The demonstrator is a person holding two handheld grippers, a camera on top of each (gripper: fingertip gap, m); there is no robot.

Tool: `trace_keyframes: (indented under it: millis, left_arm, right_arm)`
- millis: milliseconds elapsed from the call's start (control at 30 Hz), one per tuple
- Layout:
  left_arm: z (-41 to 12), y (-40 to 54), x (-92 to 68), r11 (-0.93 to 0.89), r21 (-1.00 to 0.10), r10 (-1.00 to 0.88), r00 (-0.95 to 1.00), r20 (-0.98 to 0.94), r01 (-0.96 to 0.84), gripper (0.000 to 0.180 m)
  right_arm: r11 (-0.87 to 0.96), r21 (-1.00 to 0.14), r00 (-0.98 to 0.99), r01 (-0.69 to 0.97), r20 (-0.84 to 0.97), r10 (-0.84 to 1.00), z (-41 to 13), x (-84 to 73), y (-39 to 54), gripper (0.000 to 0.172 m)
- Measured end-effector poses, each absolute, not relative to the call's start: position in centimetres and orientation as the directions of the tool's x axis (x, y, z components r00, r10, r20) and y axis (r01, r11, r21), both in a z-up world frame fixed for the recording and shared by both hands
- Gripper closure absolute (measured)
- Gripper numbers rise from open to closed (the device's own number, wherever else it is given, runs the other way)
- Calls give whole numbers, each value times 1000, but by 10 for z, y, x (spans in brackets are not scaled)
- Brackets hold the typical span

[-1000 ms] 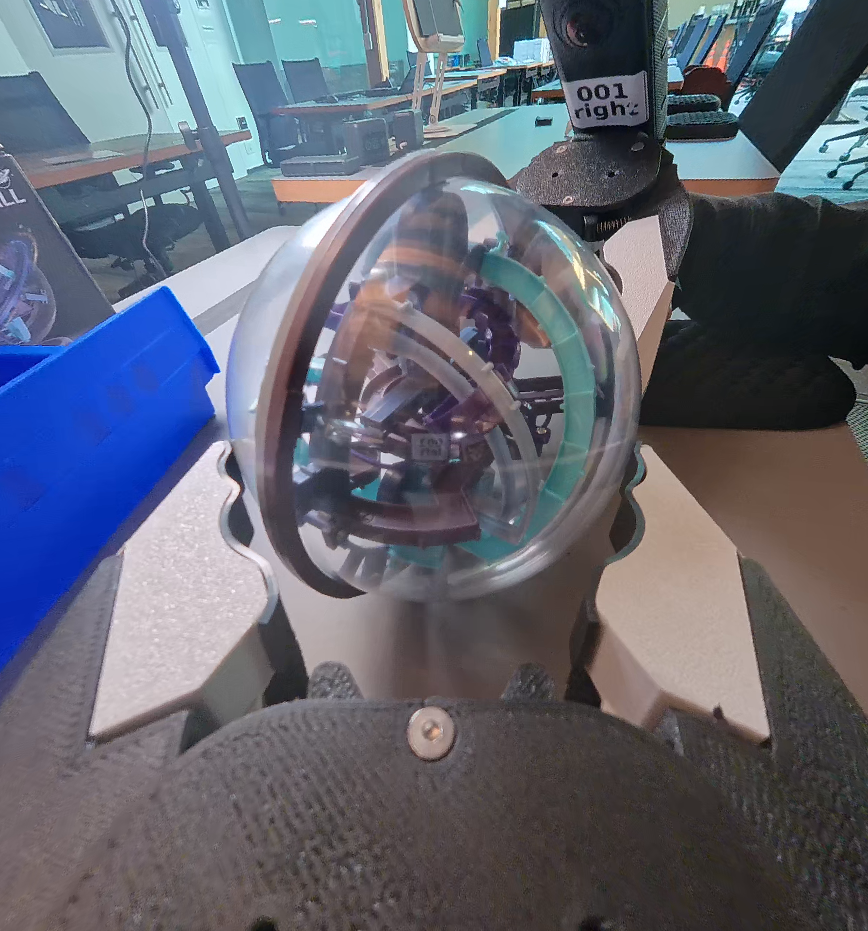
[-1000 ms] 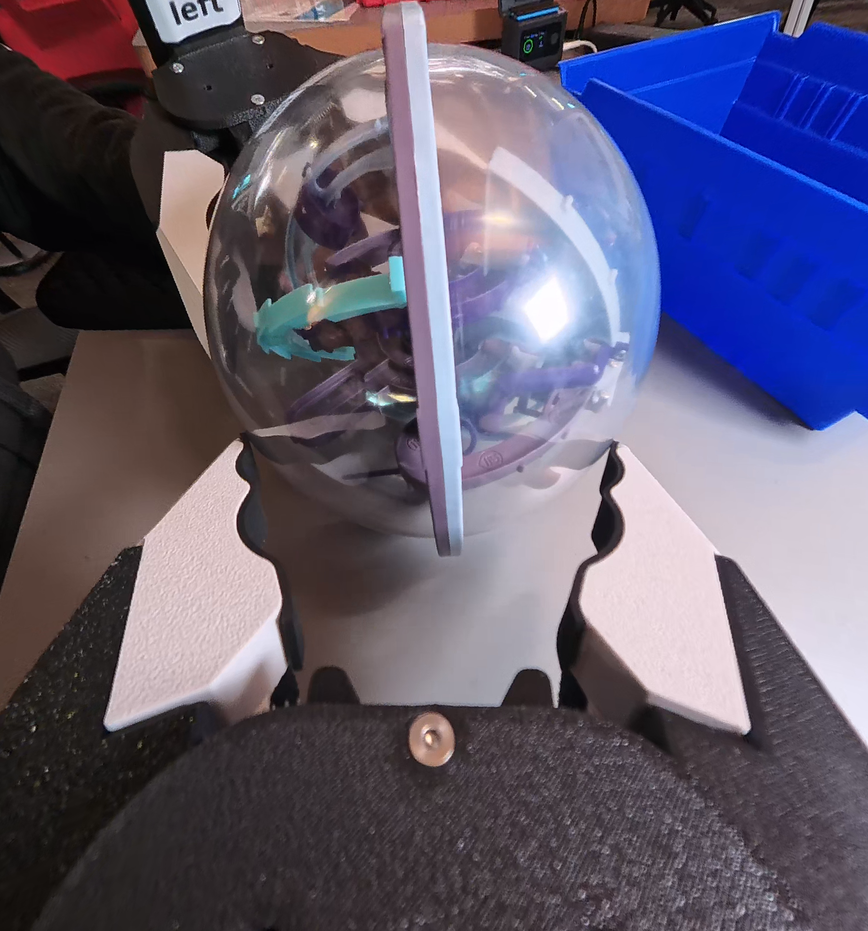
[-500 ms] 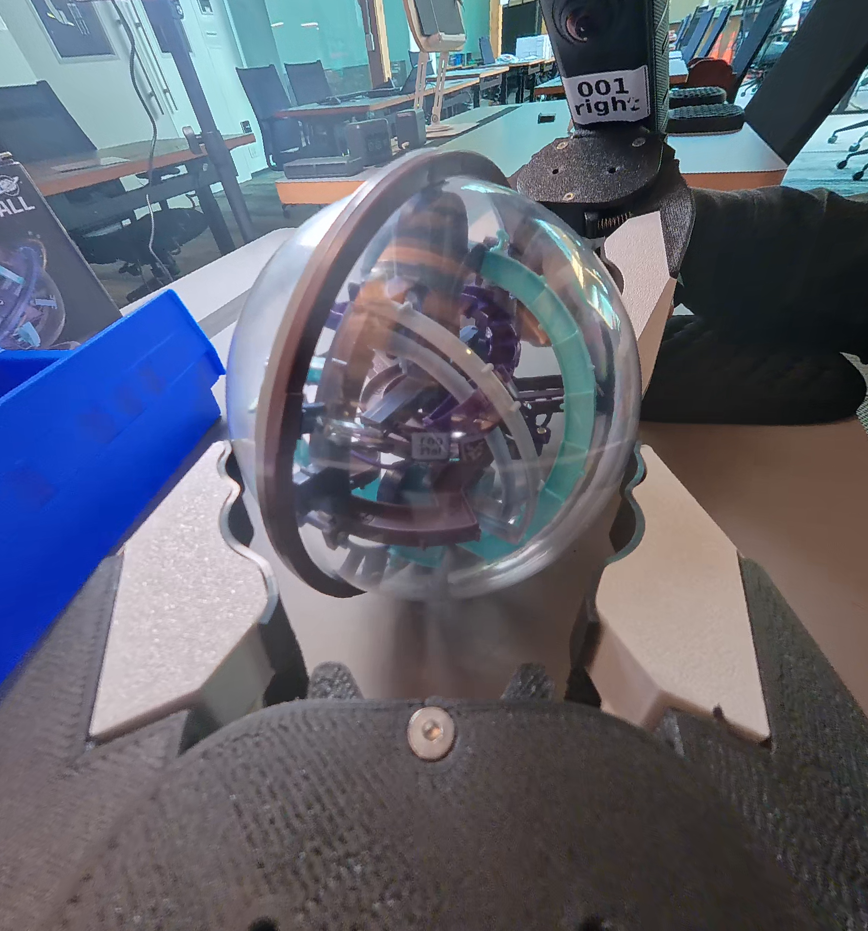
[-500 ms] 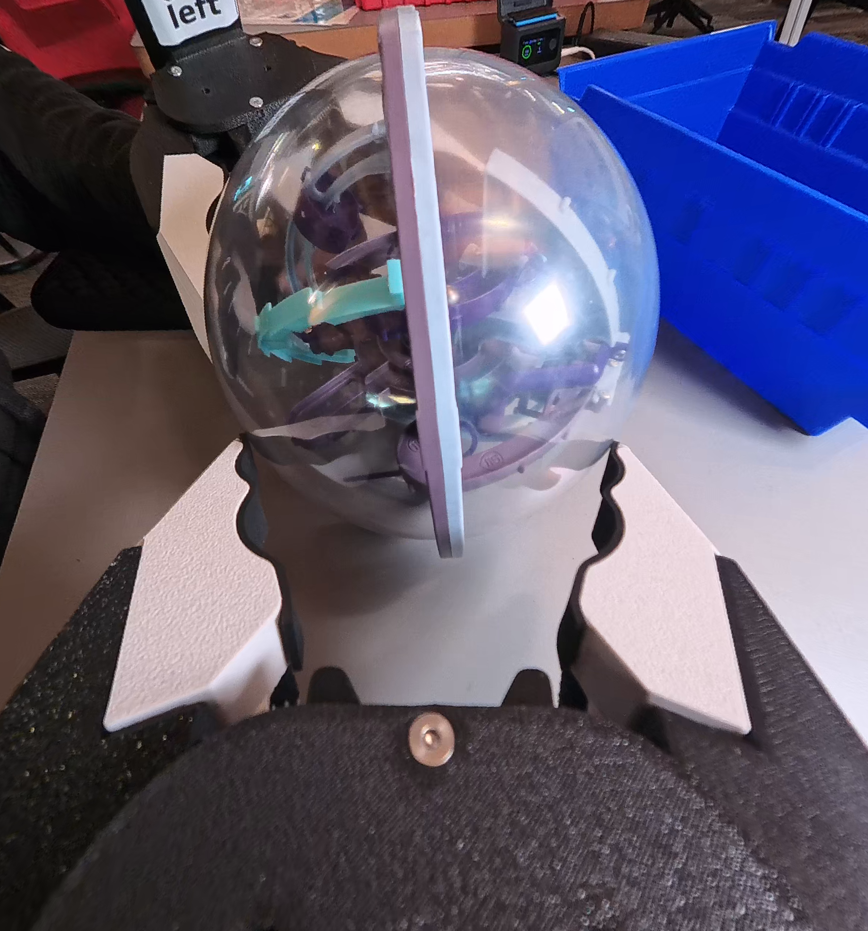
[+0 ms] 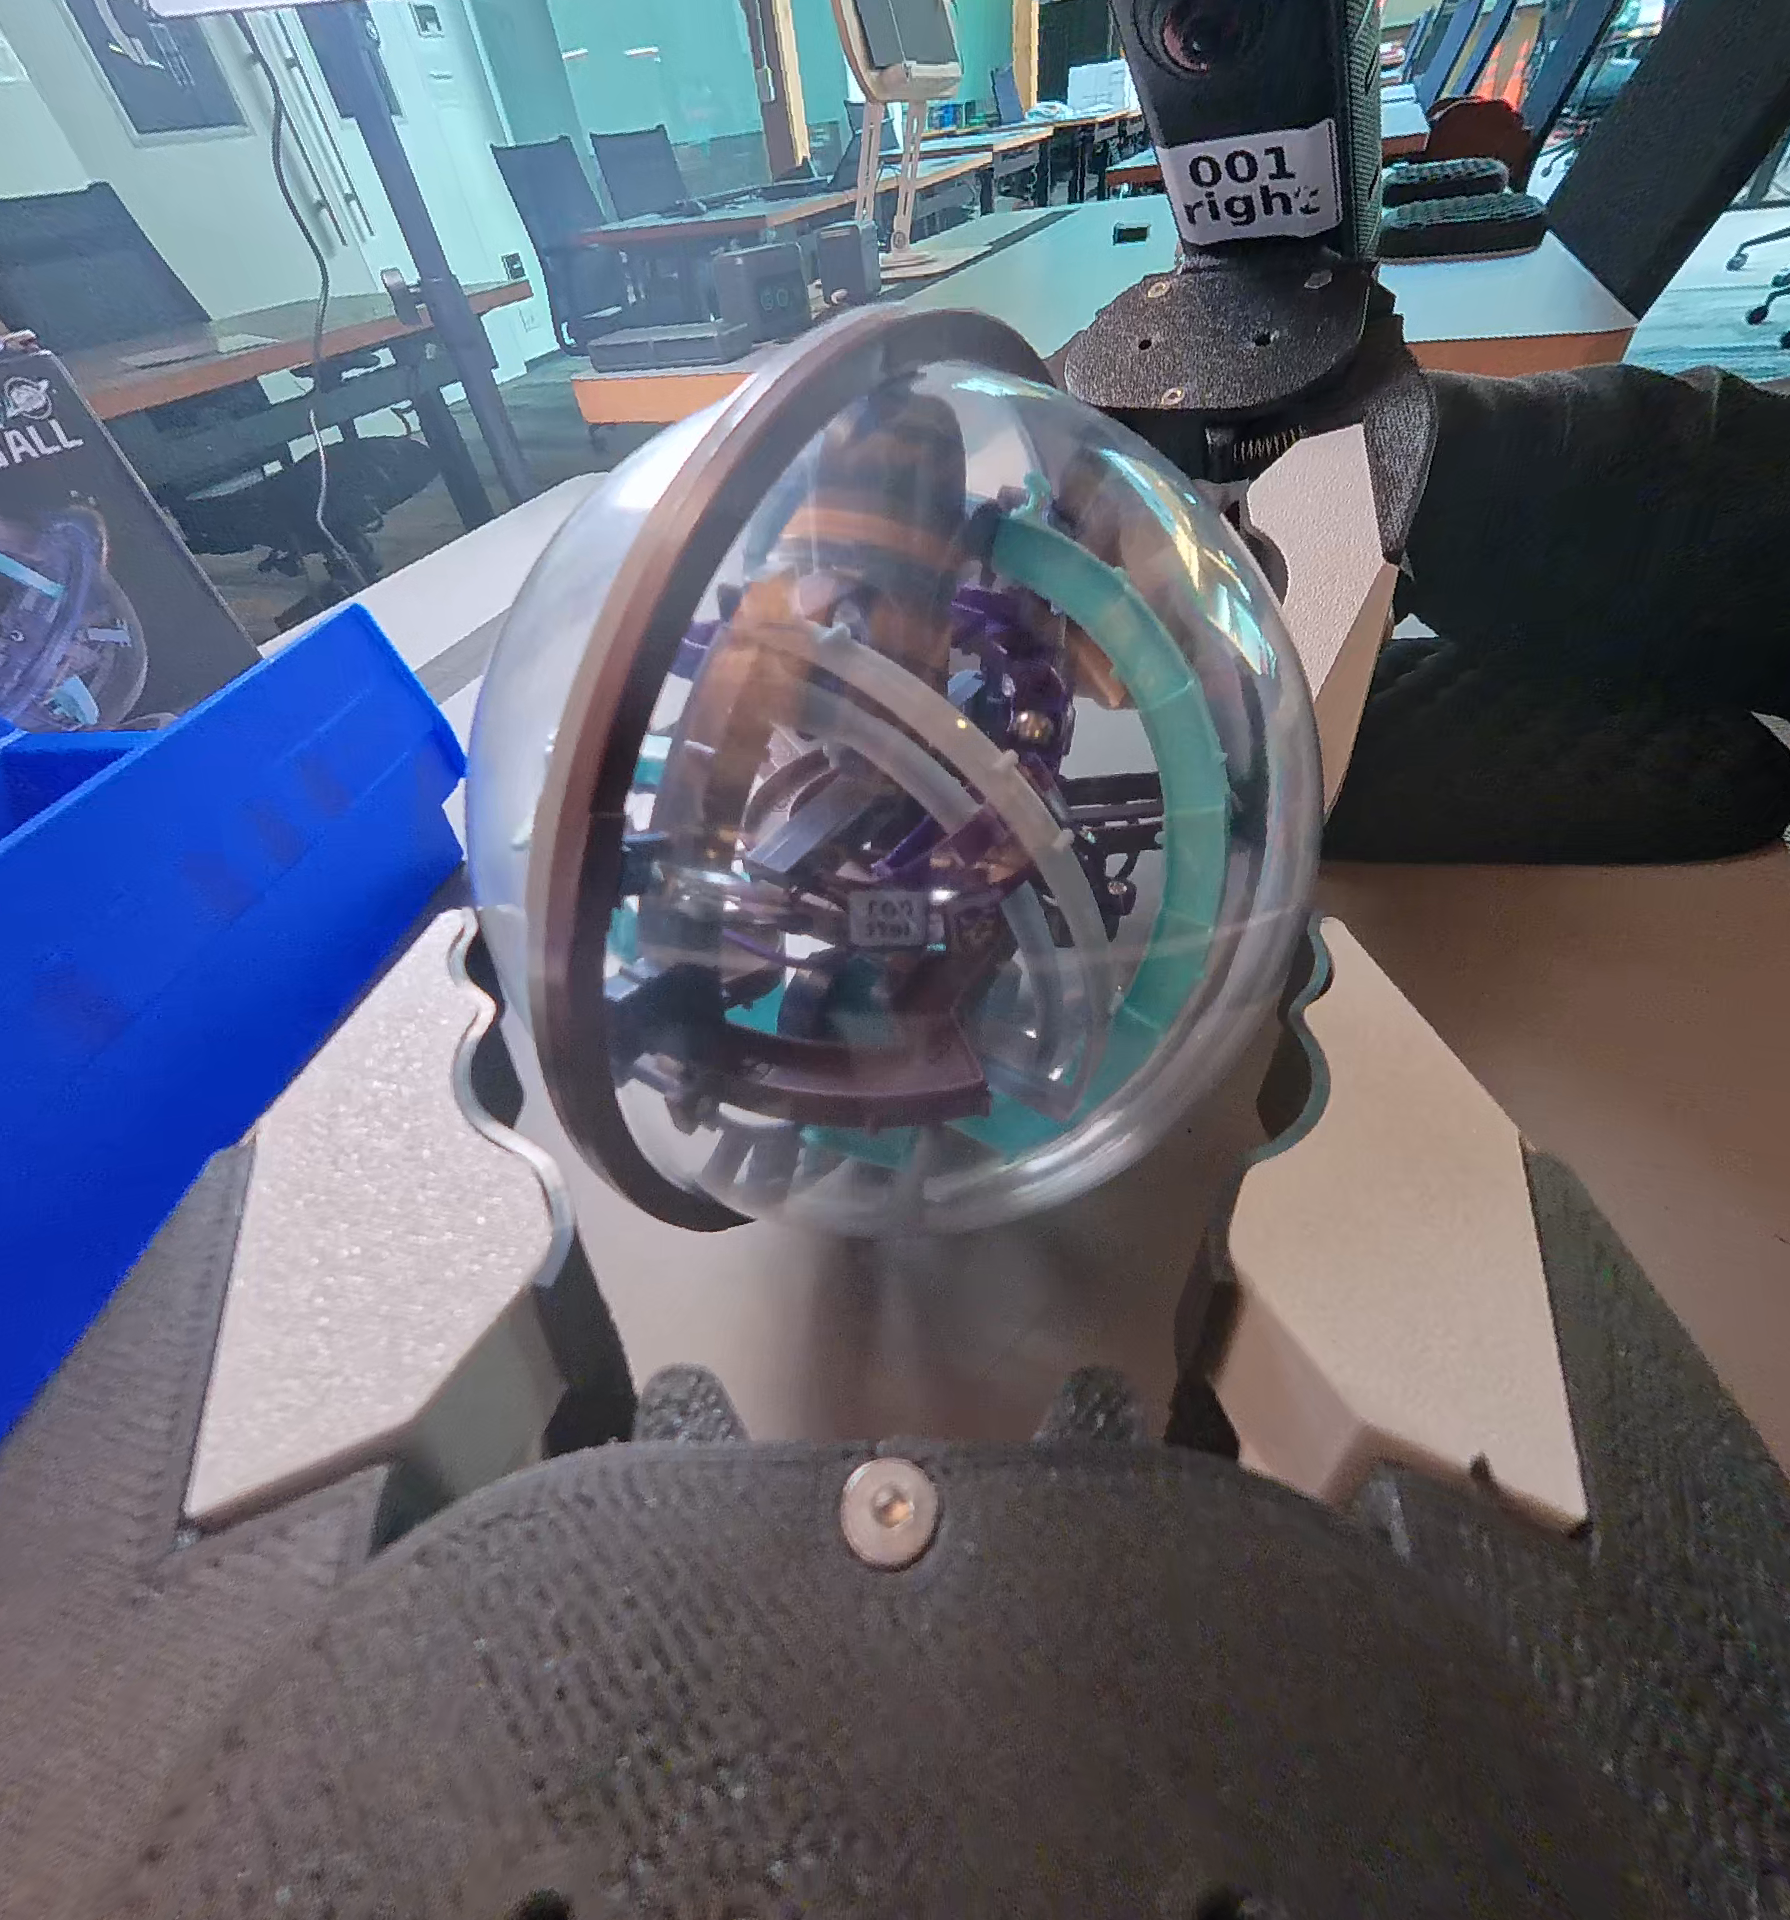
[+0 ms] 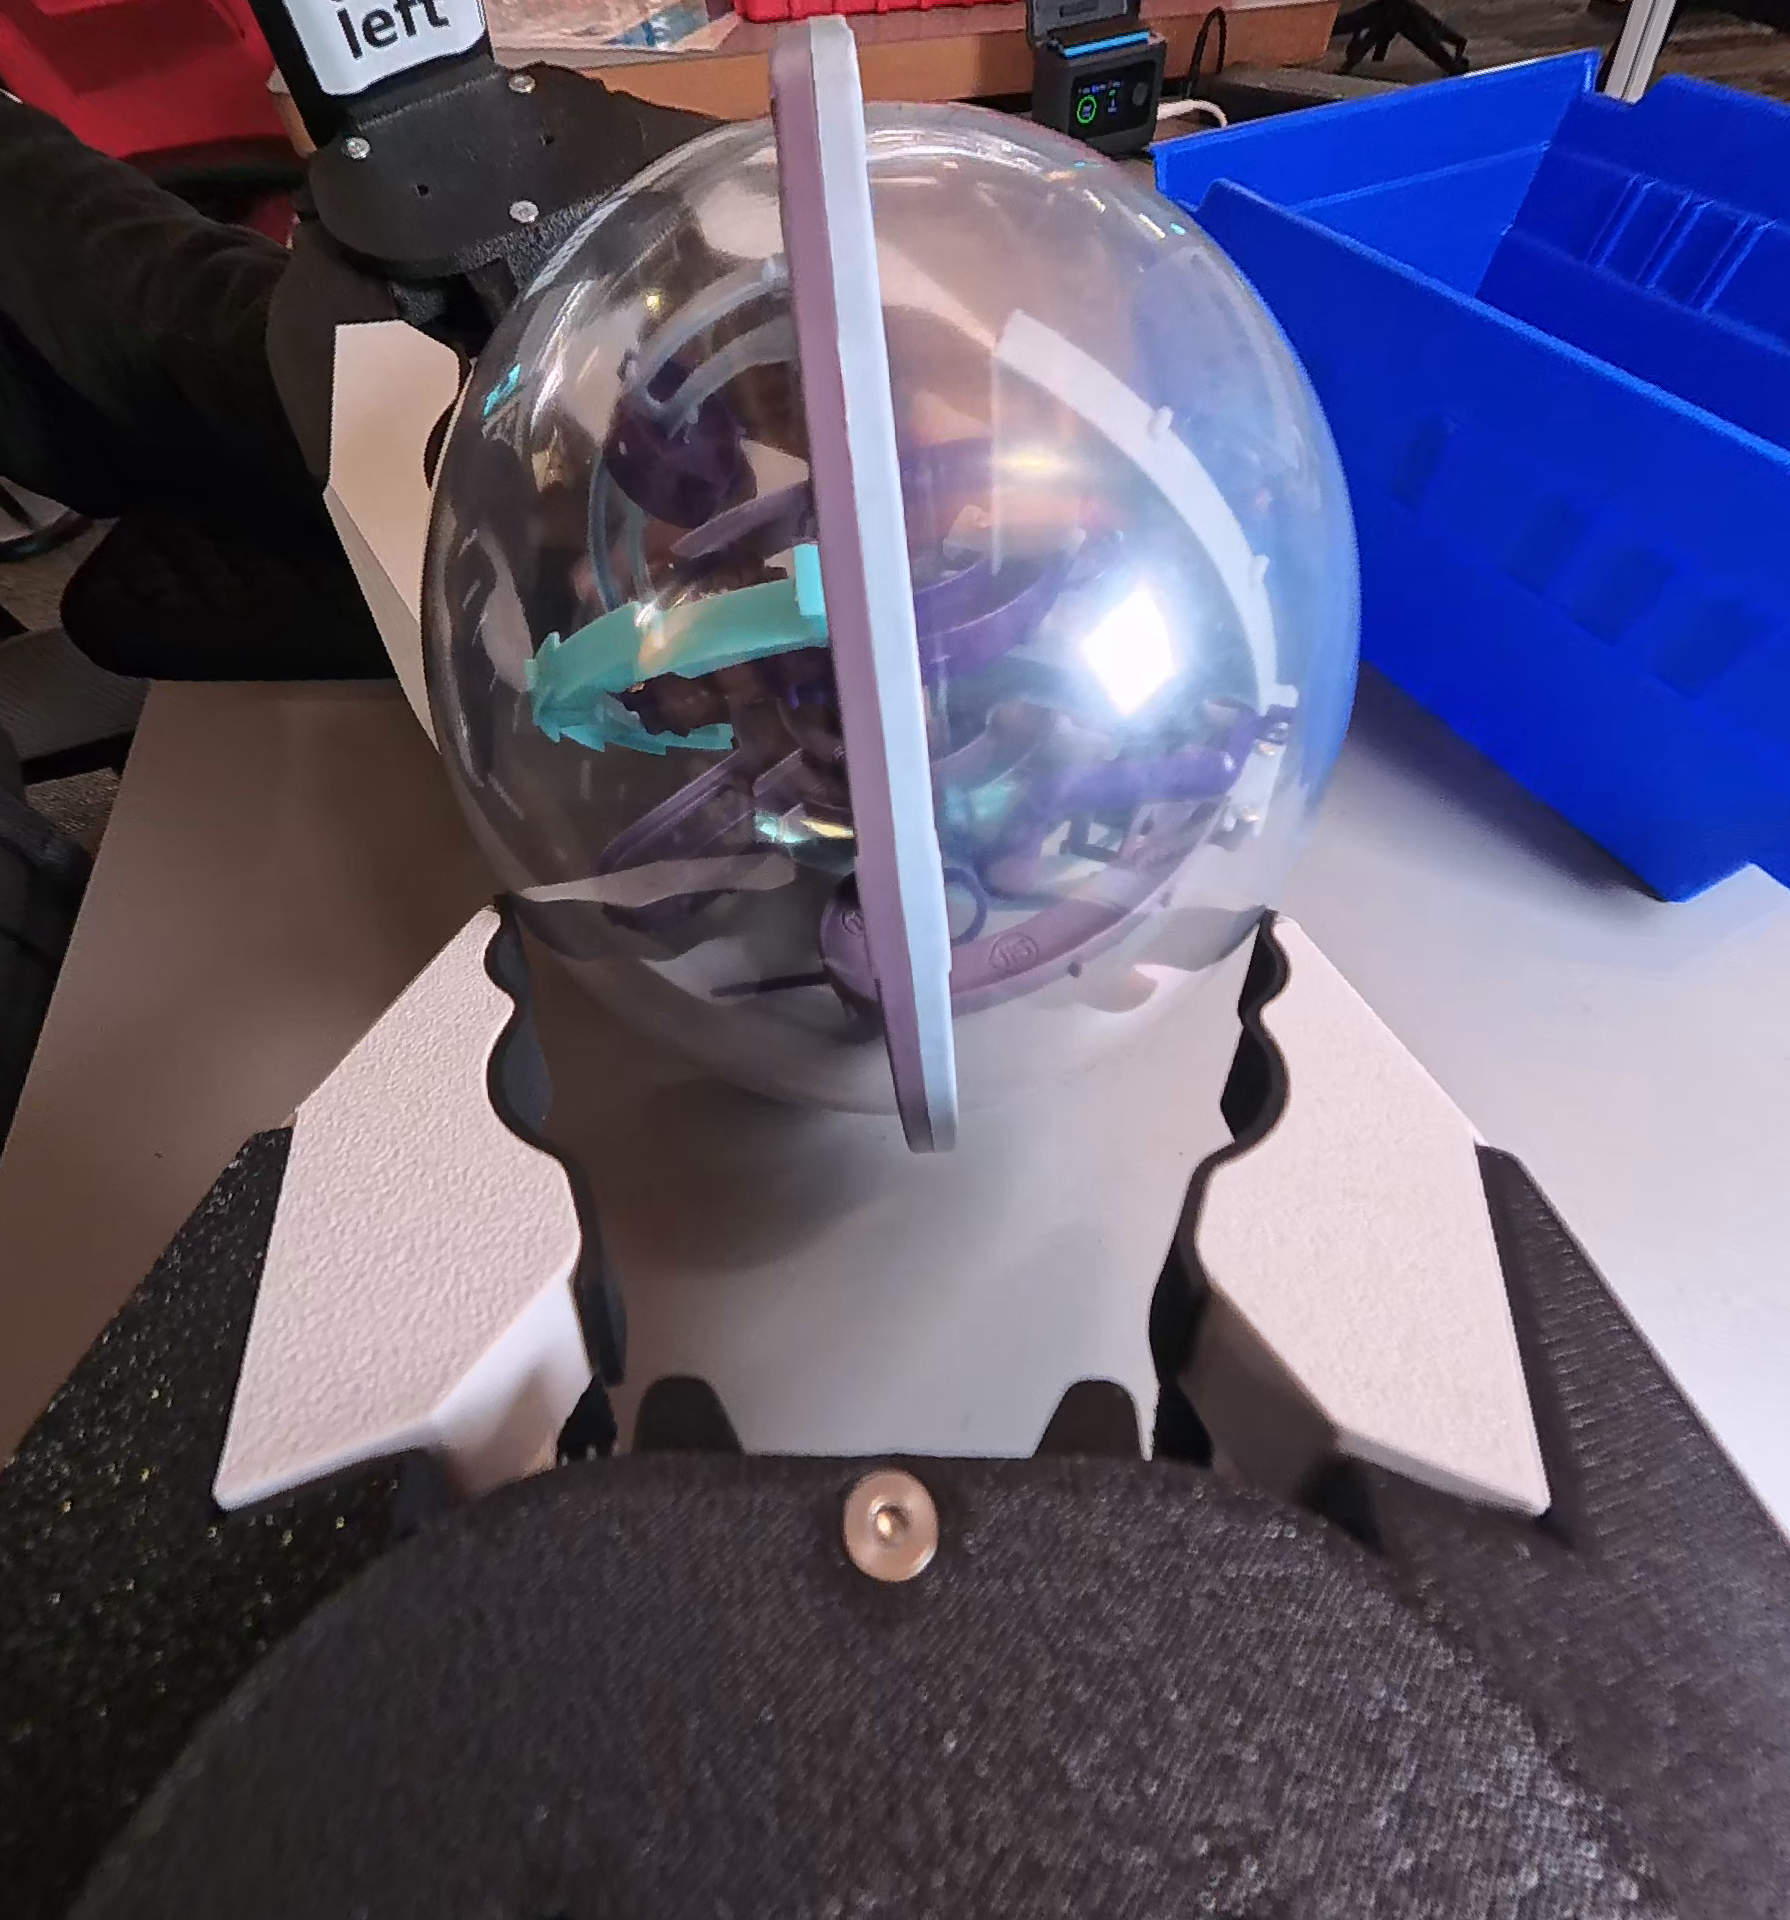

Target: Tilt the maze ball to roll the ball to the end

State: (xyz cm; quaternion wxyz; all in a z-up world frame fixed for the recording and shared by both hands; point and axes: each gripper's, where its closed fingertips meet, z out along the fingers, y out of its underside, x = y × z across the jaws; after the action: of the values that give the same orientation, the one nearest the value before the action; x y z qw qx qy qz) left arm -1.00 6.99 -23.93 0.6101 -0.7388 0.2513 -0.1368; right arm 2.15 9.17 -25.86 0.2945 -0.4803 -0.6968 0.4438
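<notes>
The clear plastic maze ball [image 5: 901,790] with purple and teal tracks fills the frame centre in both views, above the pale table [image 6: 1493,1039]. The left gripper [image 5: 893,935] and right gripper [image 6: 886,925], each spread wide, clamp it between their fingertips.

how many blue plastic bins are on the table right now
2 blue plastic bins: one beside the clear maze ball, a second directly behind it. More may sit outside the frame.
</notes>
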Motion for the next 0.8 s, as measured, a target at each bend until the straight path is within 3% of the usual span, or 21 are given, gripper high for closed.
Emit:
trace_keyframes:
  millis: [800]
  left_arm:
    - [-235,71,-12,-128,-971,-535,838,-104,-202,36]
  right_arm:
    - [84,-903,-364,421,-84,928,-261,18,91,39]
